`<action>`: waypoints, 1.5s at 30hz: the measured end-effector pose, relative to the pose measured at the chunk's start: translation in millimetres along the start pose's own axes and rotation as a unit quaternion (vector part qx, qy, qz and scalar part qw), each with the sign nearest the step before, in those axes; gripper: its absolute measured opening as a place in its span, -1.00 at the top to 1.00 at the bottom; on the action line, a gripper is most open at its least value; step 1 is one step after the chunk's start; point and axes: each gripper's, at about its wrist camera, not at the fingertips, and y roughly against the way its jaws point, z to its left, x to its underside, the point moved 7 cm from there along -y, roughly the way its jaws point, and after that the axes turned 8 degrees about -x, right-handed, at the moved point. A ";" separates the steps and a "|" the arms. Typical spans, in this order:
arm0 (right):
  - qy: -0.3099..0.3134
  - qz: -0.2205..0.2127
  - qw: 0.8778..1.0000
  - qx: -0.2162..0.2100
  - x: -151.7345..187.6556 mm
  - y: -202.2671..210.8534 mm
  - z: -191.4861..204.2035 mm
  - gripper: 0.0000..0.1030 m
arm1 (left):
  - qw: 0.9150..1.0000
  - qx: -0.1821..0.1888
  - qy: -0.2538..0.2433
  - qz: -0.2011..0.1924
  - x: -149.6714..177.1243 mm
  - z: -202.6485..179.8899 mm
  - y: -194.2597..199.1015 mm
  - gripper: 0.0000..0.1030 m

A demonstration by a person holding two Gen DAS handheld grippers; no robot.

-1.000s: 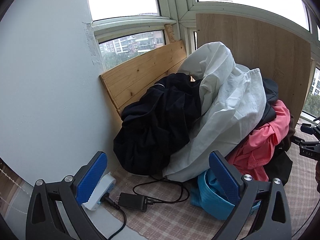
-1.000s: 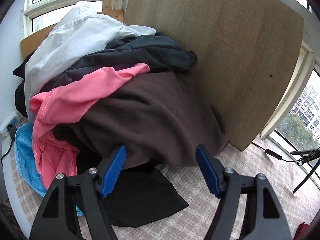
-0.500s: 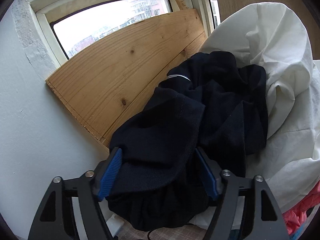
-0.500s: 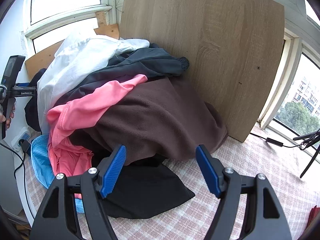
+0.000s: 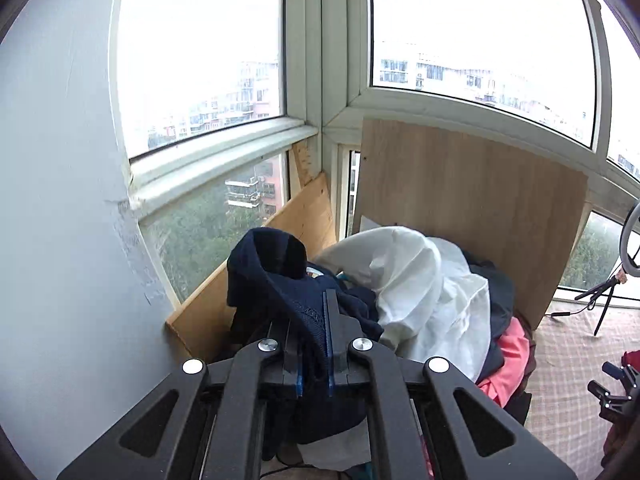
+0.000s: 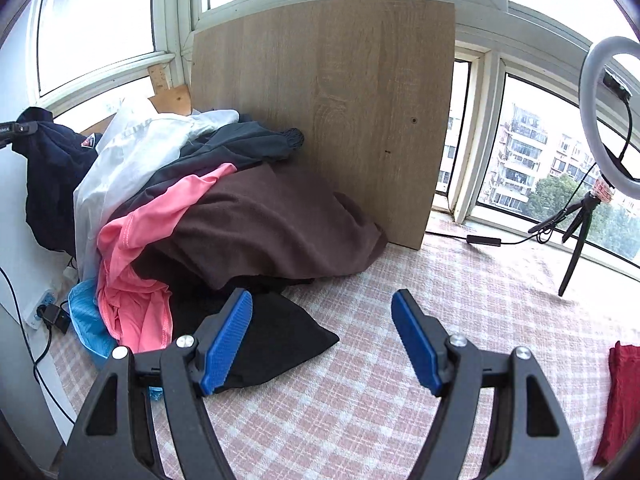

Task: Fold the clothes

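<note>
A pile of clothes lies in the window corner: a white garment (image 5: 424, 292), a pink one (image 6: 160, 220), a brown one (image 6: 264, 224), a dark grey one (image 6: 236, 148), a black one (image 6: 280, 340) and a blue one (image 6: 88, 320). My left gripper (image 5: 314, 344) is shut on a navy garment (image 5: 272, 276) and holds it lifted above the pile; it also shows at the left of the right wrist view (image 6: 52, 176). My right gripper (image 6: 322, 340) is open and empty above the checked cloth, in front of the pile.
A wooden board (image 6: 332, 104) leans on the windows behind the pile, and a pine plank (image 5: 256, 264) on the left. A power strip and cables (image 6: 44, 308) lie left. A ring light on a tripod (image 6: 600, 120) stands right. A red cloth (image 6: 624, 400) lies far right.
My left gripper closed on the navy garment and raised it off the pile. My right gripper backed away from the pile and stayed open.
</note>
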 end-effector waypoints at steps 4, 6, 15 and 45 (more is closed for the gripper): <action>-0.025 -0.025 0.999 0.007 7.6 37.2 -12.5 -0.39 | 0.996 0.031 -0.031 -0.082 -87.6 -30.9 72.4 0.95; -0.033 -0.037 0.999 0.009 11.7 56.2 -18.0 -0.39 | 0.991 0.044 -0.067 -0.107 -114.0 -60.2 100.7 0.95; -0.052 -0.046 0.998 0.004 42.6 115.0 -22.9 -0.44 | 0.958 0.222 -0.180 0.026 -59.0 -211.3 102.1 0.81; 0.313 -0.012 0.943 -0.115 -88.5 -115.7 344.7 0.81 | 0.993 0.051 0.039 0.103 151.2 118.9 53.4 0.25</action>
